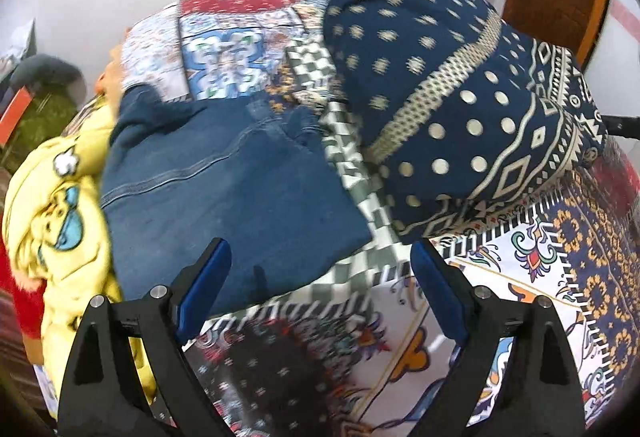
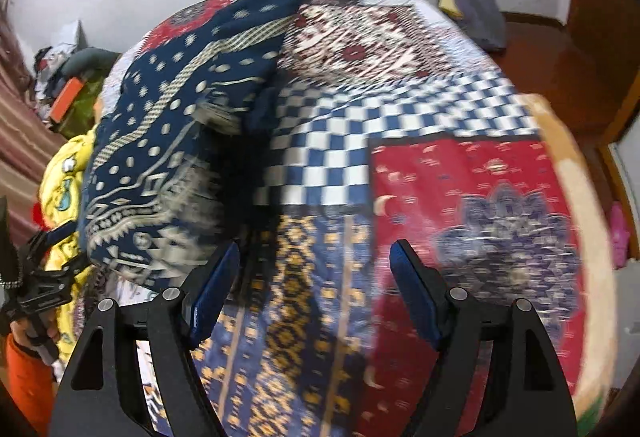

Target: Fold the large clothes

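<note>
Left wrist, folded jeans, patterned bedspread

Bedspread: patchwork of red, blue-and-white check and orange-on-blue panels. Jeans: plain mid-blue denim. Patterned cloth: navy with cream dots, diamonds and zigzag bands. Yellow garment: pale yellow with a blue-and-white cartoon print. Gripper pads: blue on black frames.

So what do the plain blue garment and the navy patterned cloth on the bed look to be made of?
The plain blue garment looks like denim: matte, heavy weave, raised stitched seams. The navy patterned cloth looks like thin printed cotton or similar, matte, draping in soft folds; blur leaves the weave unclear.
</note>
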Demonstrator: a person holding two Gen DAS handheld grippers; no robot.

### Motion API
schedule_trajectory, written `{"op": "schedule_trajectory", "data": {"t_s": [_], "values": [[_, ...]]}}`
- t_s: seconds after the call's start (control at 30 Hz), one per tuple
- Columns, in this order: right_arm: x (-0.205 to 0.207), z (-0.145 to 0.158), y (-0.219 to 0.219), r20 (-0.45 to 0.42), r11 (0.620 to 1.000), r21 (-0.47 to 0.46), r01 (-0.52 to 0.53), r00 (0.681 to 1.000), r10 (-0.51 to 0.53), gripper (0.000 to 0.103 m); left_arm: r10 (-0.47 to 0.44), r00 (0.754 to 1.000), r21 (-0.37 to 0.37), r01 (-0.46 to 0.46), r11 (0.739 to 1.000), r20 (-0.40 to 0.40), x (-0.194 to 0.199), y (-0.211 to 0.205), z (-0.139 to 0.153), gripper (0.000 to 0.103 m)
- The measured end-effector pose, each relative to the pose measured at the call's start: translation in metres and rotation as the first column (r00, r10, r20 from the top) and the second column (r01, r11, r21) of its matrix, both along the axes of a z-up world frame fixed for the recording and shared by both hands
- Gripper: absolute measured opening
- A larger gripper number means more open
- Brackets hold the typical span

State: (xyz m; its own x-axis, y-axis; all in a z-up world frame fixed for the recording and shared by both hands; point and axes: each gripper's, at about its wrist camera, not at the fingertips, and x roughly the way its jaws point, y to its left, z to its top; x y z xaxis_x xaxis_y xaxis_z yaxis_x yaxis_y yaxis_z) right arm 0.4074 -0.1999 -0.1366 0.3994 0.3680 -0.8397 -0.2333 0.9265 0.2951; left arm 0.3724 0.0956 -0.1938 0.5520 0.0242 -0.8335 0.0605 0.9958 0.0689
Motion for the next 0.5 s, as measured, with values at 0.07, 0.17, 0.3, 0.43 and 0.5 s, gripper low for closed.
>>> {"op": "schedule_trajectory", "data": {"t_s": [0.07, 0.17, 0.3, 0.43, 0.5], "values": [[-0.001, 0.012, 0.0, 0.018, 0.999, 0.042, -0.009, 1.0, 0.008, 0.075, 0.023, 0.999, -0.04, -0.022, 0.999, 0.025, -0.001, 0.009, 0.012, 0.091], [0.002, 0.026, 0.008, 0.039, 0.994, 0.111, -0.024, 0.999, 0.02, 0.075, 0.053, 0.995, -0.121, -0.042, 0.992, 0.087, 0.005, 0.018, 0.038, 0.091], [0.015, 0.034, 0.028, 0.058, 0.98, 0.189, -0.066, 0.997, 0.056, 0.077, 0.046, 0.991, -0.255, -0.012, 0.967, 0.127, 0.03, 0.018, 0.061, 0.093], [0.032, 0.014, 0.054, 0.023, 0.978, 0.188, -0.092, 0.996, 0.089, 0.078, -0.004, 0.999, -0.444, 0.025, 0.896, 0.049, 0.067, 0.012, 0.045, 0.093], [0.042, -0.004, 0.063, -0.026, 0.977, 0.191, -0.094, 0.995, 0.101, 0.078, -0.029, 0.999, -0.516, 0.016, 0.856, -0.016, 0.082, 0.008, 0.026, 0.093]]}}
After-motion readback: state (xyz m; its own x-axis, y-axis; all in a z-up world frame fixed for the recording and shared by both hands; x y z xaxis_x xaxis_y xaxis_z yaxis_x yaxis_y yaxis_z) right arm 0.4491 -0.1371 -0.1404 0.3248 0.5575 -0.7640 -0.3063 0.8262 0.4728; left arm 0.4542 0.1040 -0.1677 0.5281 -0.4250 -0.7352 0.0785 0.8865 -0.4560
